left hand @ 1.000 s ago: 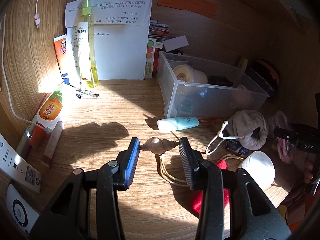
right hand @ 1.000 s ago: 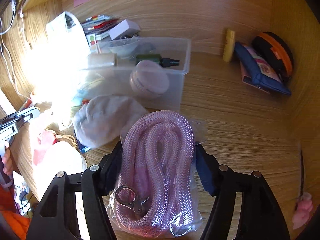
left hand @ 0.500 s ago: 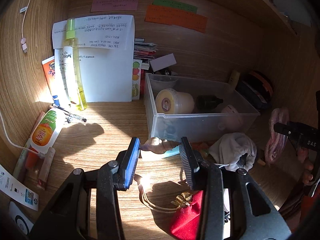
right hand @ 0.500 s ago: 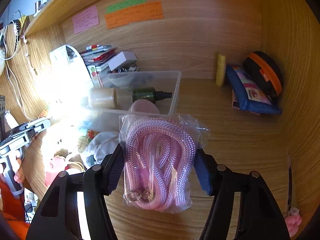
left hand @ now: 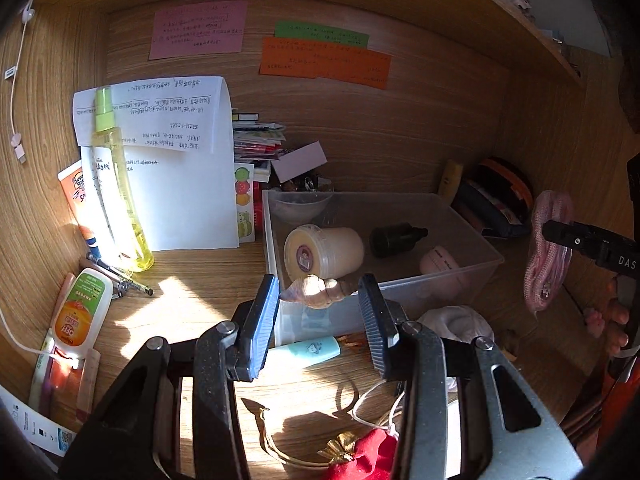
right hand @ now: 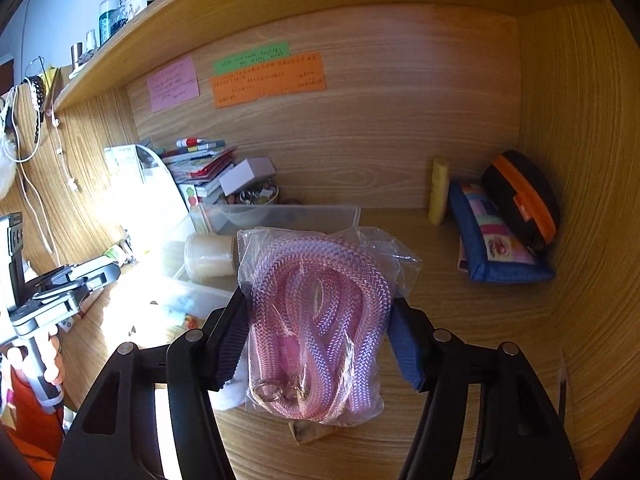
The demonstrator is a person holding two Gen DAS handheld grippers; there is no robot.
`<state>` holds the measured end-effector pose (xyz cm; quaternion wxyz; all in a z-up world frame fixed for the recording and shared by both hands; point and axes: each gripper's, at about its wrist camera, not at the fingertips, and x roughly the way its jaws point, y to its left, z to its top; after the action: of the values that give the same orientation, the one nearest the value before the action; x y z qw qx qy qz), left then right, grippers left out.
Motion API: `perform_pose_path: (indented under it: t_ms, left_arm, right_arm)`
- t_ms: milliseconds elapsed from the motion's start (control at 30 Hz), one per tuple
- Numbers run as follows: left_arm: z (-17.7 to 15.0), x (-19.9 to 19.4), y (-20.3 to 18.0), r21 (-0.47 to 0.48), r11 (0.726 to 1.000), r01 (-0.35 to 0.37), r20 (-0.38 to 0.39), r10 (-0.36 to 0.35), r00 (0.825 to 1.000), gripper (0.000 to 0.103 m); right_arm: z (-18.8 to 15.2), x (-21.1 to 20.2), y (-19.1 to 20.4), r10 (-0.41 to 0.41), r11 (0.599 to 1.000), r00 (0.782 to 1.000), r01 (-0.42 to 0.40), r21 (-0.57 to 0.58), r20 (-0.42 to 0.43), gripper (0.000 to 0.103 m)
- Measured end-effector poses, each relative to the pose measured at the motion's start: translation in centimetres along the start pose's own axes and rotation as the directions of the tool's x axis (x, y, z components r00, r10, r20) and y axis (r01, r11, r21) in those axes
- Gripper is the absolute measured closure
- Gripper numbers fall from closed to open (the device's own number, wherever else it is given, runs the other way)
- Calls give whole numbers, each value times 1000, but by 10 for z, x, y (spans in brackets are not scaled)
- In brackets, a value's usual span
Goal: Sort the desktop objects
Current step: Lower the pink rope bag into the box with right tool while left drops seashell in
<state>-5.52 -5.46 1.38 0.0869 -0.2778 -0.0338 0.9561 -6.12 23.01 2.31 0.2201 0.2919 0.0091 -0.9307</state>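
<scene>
1. Left wrist view: your left gripper (left hand: 318,300) pinches a spiral seashell (left hand: 316,291) between narrowly spread fingers, held above the counter (left hand: 200,288) at the clear bin's (left hand: 460,276) near wall. The bin holds a cream tub (left hand: 324,250), a dark dropper bottle (left hand: 396,236) and a pink case (left hand: 440,262). An orange tube (left hand: 78,312) reads "OFF".
2. Right wrist view: your right gripper (right hand: 316,326) clamps a bagged pink rope (right hand: 320,320), fingers half spread, in front of the bin.

A: left gripper (left hand: 320,300)?
B: Angled downward, jaws partly closed, pads pinching a shell (left hand: 316,290) end to end, clear of the desk.
A: right gripper (right hand: 318,320)?
B: Same downward tilt, jaws wider, clamped on a bagged pink rope (right hand: 320,320) bulging past both pads. A hand (right hand: 48,364) grips the left handle.
</scene>
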Motion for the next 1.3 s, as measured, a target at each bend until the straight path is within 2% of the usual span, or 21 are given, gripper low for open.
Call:
perform_pose_path:
  t_ms: [300,533,733,1000,1300]
  left_arm:
    - [16,16,-6,33,999,20,5,-21,1000,62]
    - [21,36,-1,25,999,20,-27,-20,999,62]
    - [21,49,3,21,1000,16,-47,-15,999,62]
    - [15,69,7,13,1000,8,-93,-7,996,62]
    - [12,75,6,24,1000,14,-97,-12,995,62]
  right_arm:
    - [20,22,4,34,999,999,-35,42,26,43]
    - [37,39,13,80,996,996,-82,44,45,43]
    - [42,59,17,16,1000,1000,-16,17,26,43]
    - [45,83,21,-19,1000,1000,19,-5,2,43]
    - [38,116,17,-12,1000,997,13,11,-82,43]
